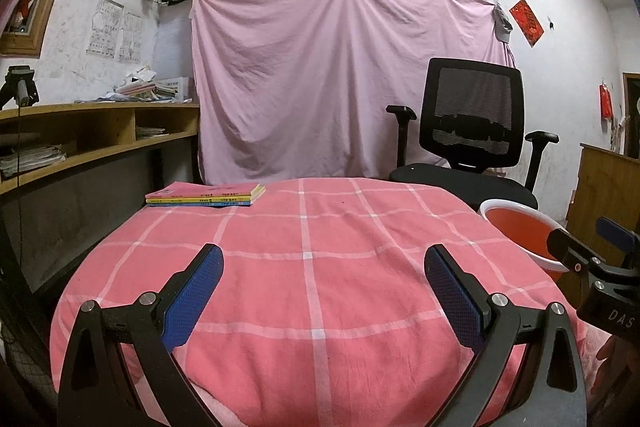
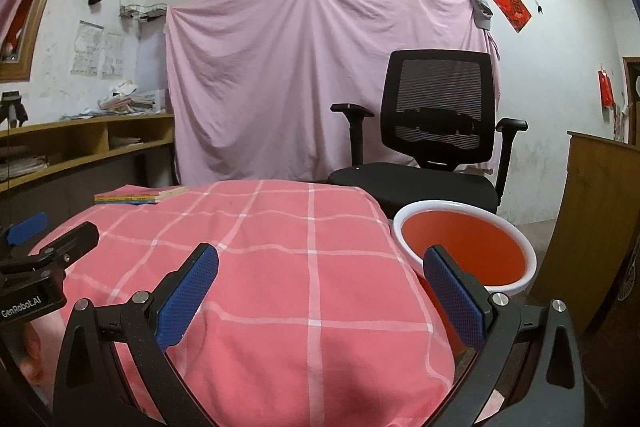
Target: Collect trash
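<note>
My left gripper (image 1: 323, 259) hangs open over the near part of a table under a pink checked cloth (image 1: 320, 247), nothing between its blue pads. My right gripper (image 2: 320, 259) is open too, above the cloth's right edge (image 2: 280, 267), its right finger over the rim of an orange bin with a white rim (image 2: 464, 251). The bin (image 1: 520, 227) stands beside the table on the right and looks empty. I see no trash on the cloth. Each gripper shows at the edge of the other's view: the right gripper (image 1: 592, 259), the left gripper (image 2: 44, 239).
A stack of thin books (image 1: 206, 195) lies at the cloth's far left corner. A black mesh office chair (image 1: 468, 147) stands behind the table and bin. A wooden shelf desk (image 1: 80, 135) runs along the left, a wooden cabinet (image 2: 600, 211) on the right.
</note>
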Available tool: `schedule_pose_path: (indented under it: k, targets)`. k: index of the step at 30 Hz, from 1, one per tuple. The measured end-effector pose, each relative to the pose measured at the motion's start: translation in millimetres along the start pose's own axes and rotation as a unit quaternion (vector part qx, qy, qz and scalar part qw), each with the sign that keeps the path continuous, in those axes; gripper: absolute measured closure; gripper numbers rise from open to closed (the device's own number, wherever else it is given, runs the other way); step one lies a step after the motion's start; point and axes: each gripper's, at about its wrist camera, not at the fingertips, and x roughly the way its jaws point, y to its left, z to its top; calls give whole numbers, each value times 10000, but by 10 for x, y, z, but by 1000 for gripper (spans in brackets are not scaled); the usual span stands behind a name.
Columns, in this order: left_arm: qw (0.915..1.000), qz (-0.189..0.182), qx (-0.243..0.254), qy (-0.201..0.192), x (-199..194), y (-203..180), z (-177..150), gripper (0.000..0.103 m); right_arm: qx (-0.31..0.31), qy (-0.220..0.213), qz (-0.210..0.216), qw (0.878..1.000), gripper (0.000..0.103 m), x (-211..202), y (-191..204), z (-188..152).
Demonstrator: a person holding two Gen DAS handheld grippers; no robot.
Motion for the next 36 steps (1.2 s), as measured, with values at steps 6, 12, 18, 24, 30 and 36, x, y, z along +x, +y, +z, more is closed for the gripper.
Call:
schedule_pose_path:
  k: [6, 12, 18, 24, 30, 36]
  targets:
    - [10000, -19, 35, 29, 5, -14, -24, 5, 50, 23, -19, 10000, 0, 5, -16, 0]
    - [10000, -15, 50, 40, 10, -24, -34, 5, 59, 31, -13, 10000, 0, 15, -11, 1]
    - [10000, 6, -16, 57, 8, -19, -49, 5, 58, 33, -19, 10000, 0, 11, -1, 1]
    - [10000, 4, -37, 68, 3, -4, -56, 5, 55, 34, -12, 10000, 0, 13, 2, -2]
    - [10000, 2, -25, 69, -7, -10, -66, 5, 51, 37, -7, 10000, 0, 13, 4, -2]
    - [10000, -1, -20, 73, -10, -10, -66, 5, 57, 37, -13, 10000, 0, 11, 9, -2]
